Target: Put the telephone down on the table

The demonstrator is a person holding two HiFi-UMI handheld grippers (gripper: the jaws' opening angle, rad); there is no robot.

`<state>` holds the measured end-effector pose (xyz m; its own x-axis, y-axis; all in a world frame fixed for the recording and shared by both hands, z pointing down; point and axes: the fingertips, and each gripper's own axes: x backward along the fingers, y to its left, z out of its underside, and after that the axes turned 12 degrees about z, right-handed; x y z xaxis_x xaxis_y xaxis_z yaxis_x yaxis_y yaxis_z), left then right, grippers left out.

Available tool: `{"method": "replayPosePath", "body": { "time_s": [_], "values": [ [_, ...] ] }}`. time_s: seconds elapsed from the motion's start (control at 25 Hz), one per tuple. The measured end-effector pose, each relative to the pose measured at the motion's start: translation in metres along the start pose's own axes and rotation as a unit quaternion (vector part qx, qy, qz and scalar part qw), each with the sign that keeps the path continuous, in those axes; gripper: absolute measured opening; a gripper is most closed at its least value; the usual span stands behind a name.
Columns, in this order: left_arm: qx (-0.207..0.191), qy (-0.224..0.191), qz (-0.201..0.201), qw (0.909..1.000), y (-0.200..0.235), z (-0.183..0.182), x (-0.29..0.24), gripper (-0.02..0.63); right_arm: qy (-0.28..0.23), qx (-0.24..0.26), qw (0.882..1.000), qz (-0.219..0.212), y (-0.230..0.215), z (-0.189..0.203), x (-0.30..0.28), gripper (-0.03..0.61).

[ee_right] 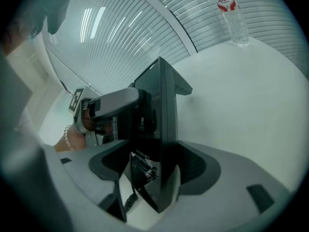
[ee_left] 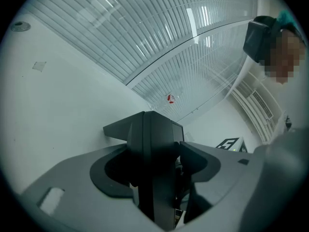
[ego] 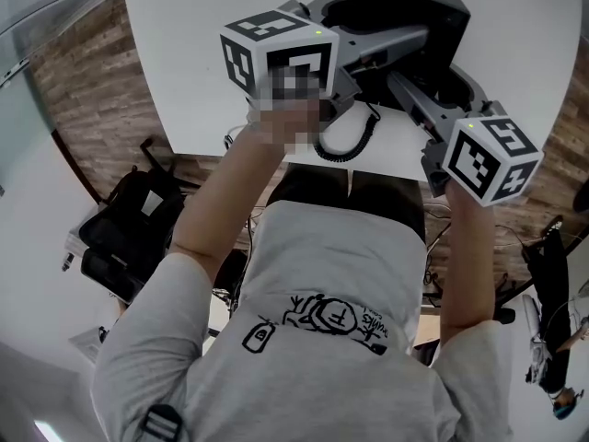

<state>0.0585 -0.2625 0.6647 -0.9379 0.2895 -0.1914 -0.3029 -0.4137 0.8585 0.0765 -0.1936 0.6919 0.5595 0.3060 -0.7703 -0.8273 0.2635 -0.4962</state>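
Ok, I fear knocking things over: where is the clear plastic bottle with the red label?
The clear plastic bottle stands upright at the top right of the right gripper view, on the white table, well beyond the black telephone.

This looks like an office or a meeting room. A white table (ego: 184, 63) stands on a wood-pattern floor (ego: 101, 109), near what seems to be a striped glass wall (ee_left: 159, 42). A telephone (ee_right: 161, 129), a water bottle (ee_right: 232, 13) and a black bag (ego: 129, 224) on the floor fit such a room.

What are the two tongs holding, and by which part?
The telephone: the left tongs and right tongs each clamp one of its opposite side edges.
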Motion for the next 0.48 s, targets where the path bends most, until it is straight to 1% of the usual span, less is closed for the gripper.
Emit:
{"method": "replayPosePath", "body": {
  "time_s": [0.12,0.32,0.48],
  "values": [
    [0.002,0.000,-0.002,1.0000,0.003,-0.001,-0.001,0.295,0.001,-0.007,1.000,-0.007,-0.001,-0.001,-0.002,0.278],
    [-0.003,0.007,-0.008,0.9999,0.011,-0.015,-0.015,0.293,0.005,-0.018,1.000,-0.018,-0.013,-0.016,-0.007,0.278],
    [-0.002,0.005,0.000,1.0000,0.010,-0.004,-0.015,0.290,0.005,-0.020,0.999,-0.025,-0.012,-0.006,-0.008,0.278]
  ]
}}
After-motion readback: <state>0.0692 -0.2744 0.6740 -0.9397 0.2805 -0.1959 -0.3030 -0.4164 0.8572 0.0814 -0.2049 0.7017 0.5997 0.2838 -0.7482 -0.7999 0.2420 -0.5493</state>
